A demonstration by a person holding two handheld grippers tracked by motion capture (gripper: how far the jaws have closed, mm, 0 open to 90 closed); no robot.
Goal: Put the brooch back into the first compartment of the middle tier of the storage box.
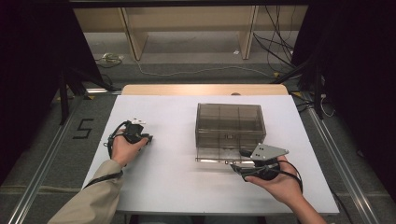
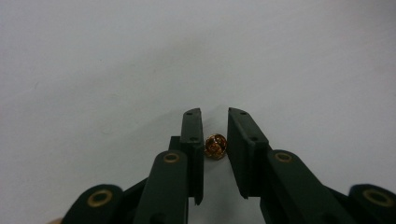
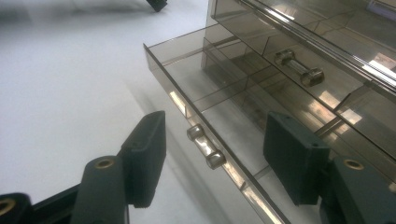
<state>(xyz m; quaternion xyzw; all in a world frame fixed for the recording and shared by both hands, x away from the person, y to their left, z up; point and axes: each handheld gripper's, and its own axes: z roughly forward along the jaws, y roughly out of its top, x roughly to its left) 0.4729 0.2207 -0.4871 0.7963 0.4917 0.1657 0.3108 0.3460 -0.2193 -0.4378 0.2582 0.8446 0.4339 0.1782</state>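
A small round gold piece (image 2: 215, 145) lies on the white table (image 1: 173, 177), between the jaws of my left gripper (image 2: 215, 112). The jaws stand close against both its sides, low on the table's left part (image 1: 147, 138). A smoky see-through drawer box (image 1: 229, 122) stands in the middle of the table, with its lower drawer (image 3: 210, 88) pulled out. That drawer has dividers and looks empty. My right gripper (image 3: 215, 117) is open at the drawer's front, its jaws wide on either side of the clear bar handle (image 3: 205, 147) without touching it. The high view has this gripper (image 1: 236, 166) at the drawer's front right.
The upper drawer, with its own clear handle (image 3: 299, 67), is closed. Bare white table lies between the box and my left gripper. Beyond the table's far edge are a wooden frame (image 1: 187, 28) and cables (image 1: 275, 46) on the floor.
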